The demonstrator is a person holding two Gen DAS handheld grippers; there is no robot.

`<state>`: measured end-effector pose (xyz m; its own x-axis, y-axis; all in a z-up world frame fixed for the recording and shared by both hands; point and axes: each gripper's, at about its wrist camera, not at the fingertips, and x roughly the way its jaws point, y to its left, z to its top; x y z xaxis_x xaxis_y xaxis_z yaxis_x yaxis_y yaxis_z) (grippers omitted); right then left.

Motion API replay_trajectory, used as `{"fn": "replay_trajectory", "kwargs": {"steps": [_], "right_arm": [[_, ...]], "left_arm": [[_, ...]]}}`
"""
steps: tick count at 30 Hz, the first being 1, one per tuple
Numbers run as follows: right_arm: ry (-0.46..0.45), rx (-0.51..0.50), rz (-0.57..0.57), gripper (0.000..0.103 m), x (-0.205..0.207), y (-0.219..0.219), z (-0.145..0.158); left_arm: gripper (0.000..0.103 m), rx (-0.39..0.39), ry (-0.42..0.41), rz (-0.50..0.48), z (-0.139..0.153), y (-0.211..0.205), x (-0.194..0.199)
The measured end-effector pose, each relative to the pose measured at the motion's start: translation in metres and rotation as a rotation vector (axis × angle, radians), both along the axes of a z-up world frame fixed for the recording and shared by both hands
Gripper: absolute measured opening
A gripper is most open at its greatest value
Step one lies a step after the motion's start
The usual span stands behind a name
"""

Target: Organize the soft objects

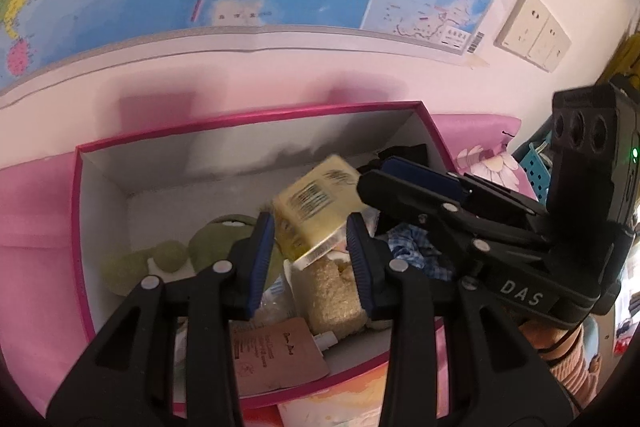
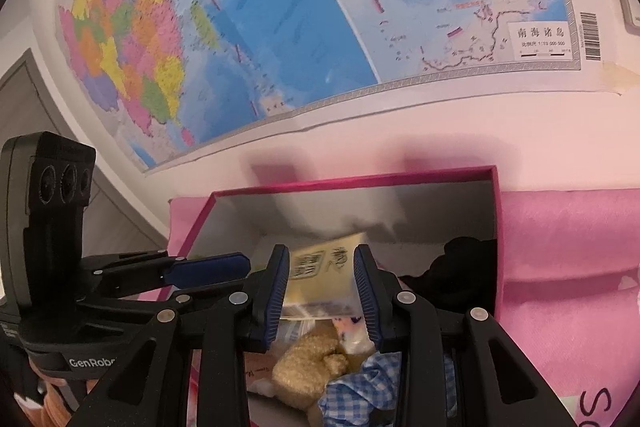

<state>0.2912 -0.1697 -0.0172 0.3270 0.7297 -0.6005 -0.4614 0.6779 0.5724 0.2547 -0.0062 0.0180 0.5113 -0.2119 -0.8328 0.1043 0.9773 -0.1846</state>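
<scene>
Only the left wrist view catches the green plush point(image 1: 208, 243) tucked at the left of the box floor, the brown sachet point(image 1: 276, 359) near the front wall, and the wall sockets point(image 1: 534, 31) off to the right. The right wrist view gives a grey door point(image 2: 36, 115) at the left and a better look at the black fabric point(image 2: 460, 267) in the far right corner.

The pink-rimmed box point(image 1: 248, 117) sits on a pink sheet point(image 2: 568, 267) under a wall map point(image 2: 280, 7). Inside it there's also a beige fuzzy toy point(image 2: 308, 359), a blue checked cloth point(image 2: 360, 383), and on top of the pile a yellow packet point(image 1: 316, 203), tilted and blurred.

The left gripper point(image 1: 310, 259) has its jaws apart, over the packet's lower edge; can't tell if a pad touches it. The right gripper point(image 2: 320, 291) is spread wide too, with the packet showing in the gap, and it grips nothing that I can see.
</scene>
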Motion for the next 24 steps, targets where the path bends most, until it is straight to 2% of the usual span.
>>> {"fn": "replay_trajectory", "kwargs": {"steps": [6, 8, 10, 15, 17, 18, 21, 22, 23, 24], "right_arm": [[-0.021, -0.015, 0.003, 0.040, -0.008, -0.005, 0.001], [-0.038, -0.029, 0.005, 0.042, -0.013, -0.007, 0.002], [-0.070, -0.043, 0.010, 0.048, -0.024, -0.013, 0.005], [-0.156, -0.081, 0.022, 0.064, -0.053, -0.022, 0.017], [-0.195, -0.099, 0.033, 0.071, -0.067, -0.025, 0.021], [-0.220, -0.119, 0.037, 0.078, -0.076, -0.026, 0.023], [-0.273, -0.159, 0.035, 0.092, -0.101, -0.028, 0.026], [-0.294, -0.176, 0.038, 0.094, -0.113, -0.029, 0.026], [-0.304, -0.193, 0.036, 0.103, -0.120, -0.029, 0.025], [-0.312, -0.208, 0.028, 0.103, -0.128, -0.029, 0.025]], "left_arm": [[0.040, 0.006, -0.043, 0.017, 0.002, 0.007, -0.013], [0.044, 0.005, -0.080, 0.011, 0.005, 0.008, -0.021], [0.053, -0.008, -0.122, 0.003, 0.010, 0.010, -0.033], [0.066, 0.016, -0.252, -0.010, 0.021, 0.011, -0.074], [0.080, 0.014, -0.295, -0.002, 0.023, 0.013, -0.089], [0.089, 0.019, -0.321, 0.007, 0.023, 0.013, -0.098], [0.103, 0.040, -0.373, 0.036, 0.024, 0.017, -0.122], [0.103, 0.059, -0.388, 0.053, 0.023, 0.017, -0.133], [0.103, 0.073, -0.393, 0.071, 0.022, 0.018, -0.141], [0.103, 0.087, -0.395, 0.090, 0.020, 0.018, -0.149]]}}
